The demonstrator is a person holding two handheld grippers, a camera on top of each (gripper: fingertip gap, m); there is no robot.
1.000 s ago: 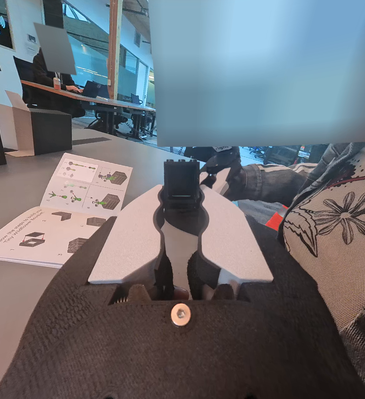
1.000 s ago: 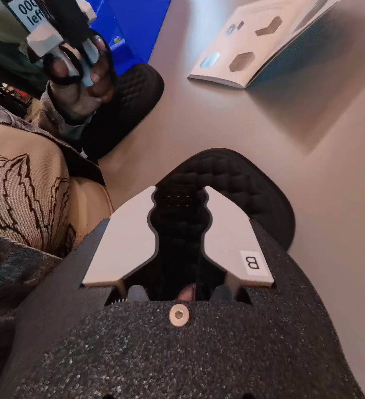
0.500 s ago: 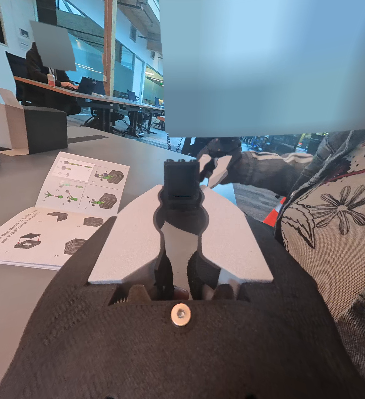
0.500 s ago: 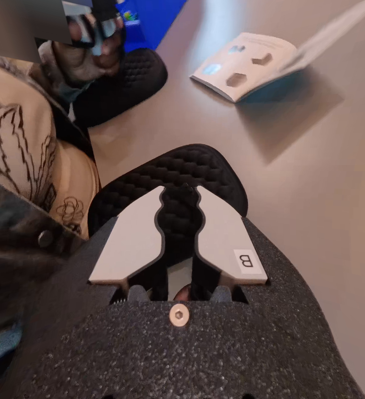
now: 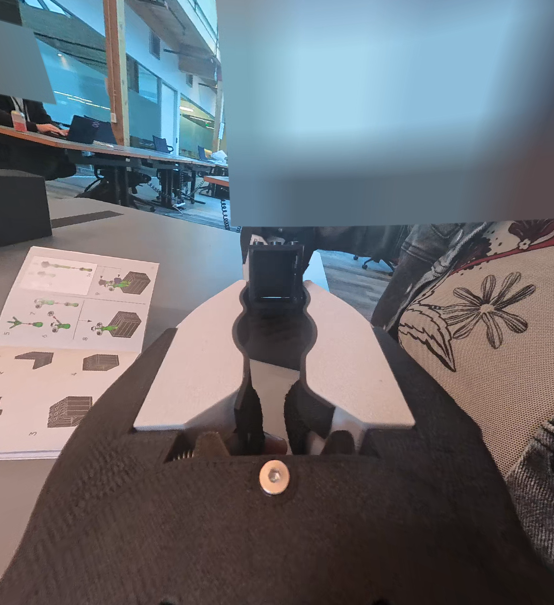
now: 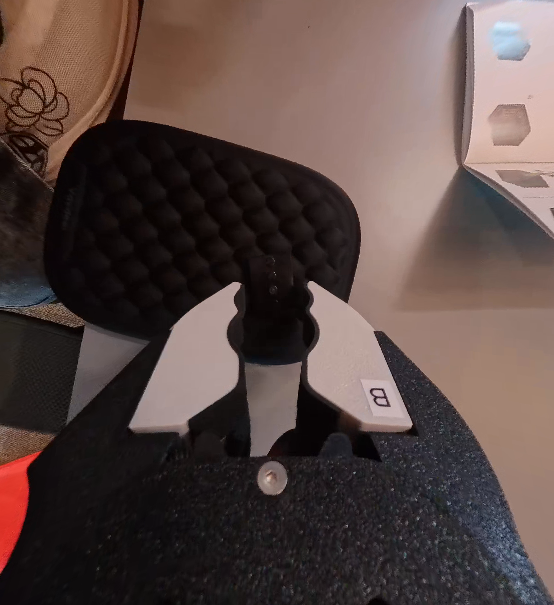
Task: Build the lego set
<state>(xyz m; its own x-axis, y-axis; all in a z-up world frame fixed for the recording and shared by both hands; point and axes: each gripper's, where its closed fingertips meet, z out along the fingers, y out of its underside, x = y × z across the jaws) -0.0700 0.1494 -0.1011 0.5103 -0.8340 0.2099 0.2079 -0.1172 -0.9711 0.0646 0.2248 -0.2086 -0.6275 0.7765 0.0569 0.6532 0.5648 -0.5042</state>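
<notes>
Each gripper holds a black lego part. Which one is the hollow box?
The black hollow lego box in the left gripper: square cavity faces the camera, studs on top. The right gripper holds a narrow black studded lego strip.

Printed step numbers and a partly cut-off heading mark the open instruction booklet [image 5: 69, 330] lying on the grey counter [image 5: 184, 262]; a small white sticker [image 6: 382, 397] bearing one black capital letter sits on the right gripper [image 6: 274, 294]; faint embossed lettering edges the black dimpled pad [image 6: 197, 222], too small to read.
</notes>
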